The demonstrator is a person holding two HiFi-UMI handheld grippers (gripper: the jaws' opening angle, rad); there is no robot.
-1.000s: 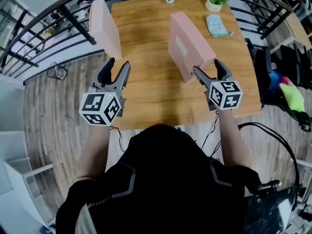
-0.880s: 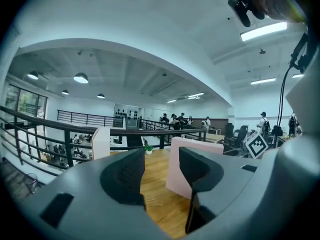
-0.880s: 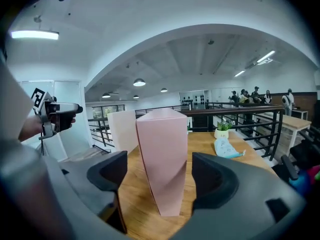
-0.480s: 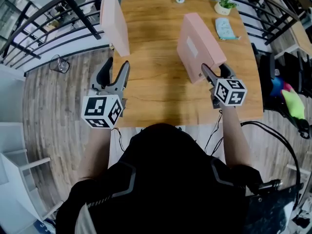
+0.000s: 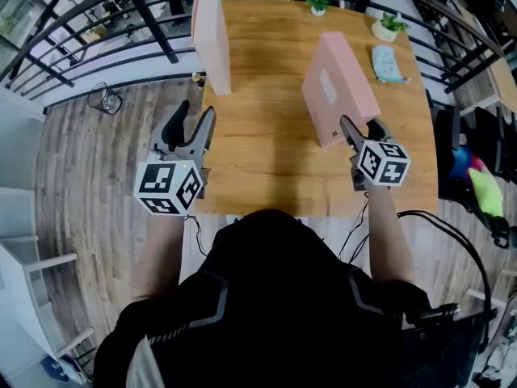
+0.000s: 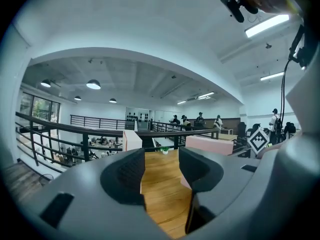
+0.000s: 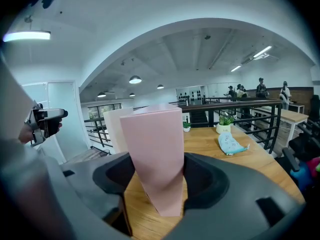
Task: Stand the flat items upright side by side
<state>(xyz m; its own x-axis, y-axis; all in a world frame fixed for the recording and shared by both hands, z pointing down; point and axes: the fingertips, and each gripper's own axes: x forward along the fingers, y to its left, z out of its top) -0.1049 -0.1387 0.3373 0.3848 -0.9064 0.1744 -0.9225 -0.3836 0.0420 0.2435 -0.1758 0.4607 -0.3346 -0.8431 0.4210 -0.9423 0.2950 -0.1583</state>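
1. The wooden table [image 5: 266, 160] is the biggest thing. Both flat things are on it.
2. The pink box near me [image 5: 339, 87] stands up on its thin edge on the right half of the table. It leans a little in my right gripper view.
3. The other pink box [image 5: 212, 39] stands up too, at the far left edge of the table. The two boxes are well apart, so they are not side by side yet.
4. I think these boxes are light card: stiff and flat on the big sides, smooth, and maybe a bit slippery. A hard squeeze could dent one. They are tall and thin, so a bump could tip them over.
5. I think the best place to hold one is across the thin way, at the near end and low down, with my pads flat on the two big sides.
6. My right gripper [image 5: 361, 128] has its jaws round the near end of the pink box near me. They have just been closing, with the box between them. One side looks like it touches, but I do not see a real squeeze yet.
7. My left gripper [image 5: 198, 107] is at the table's near left edge. Its jaws are partly apart, and only bare table shows between them.
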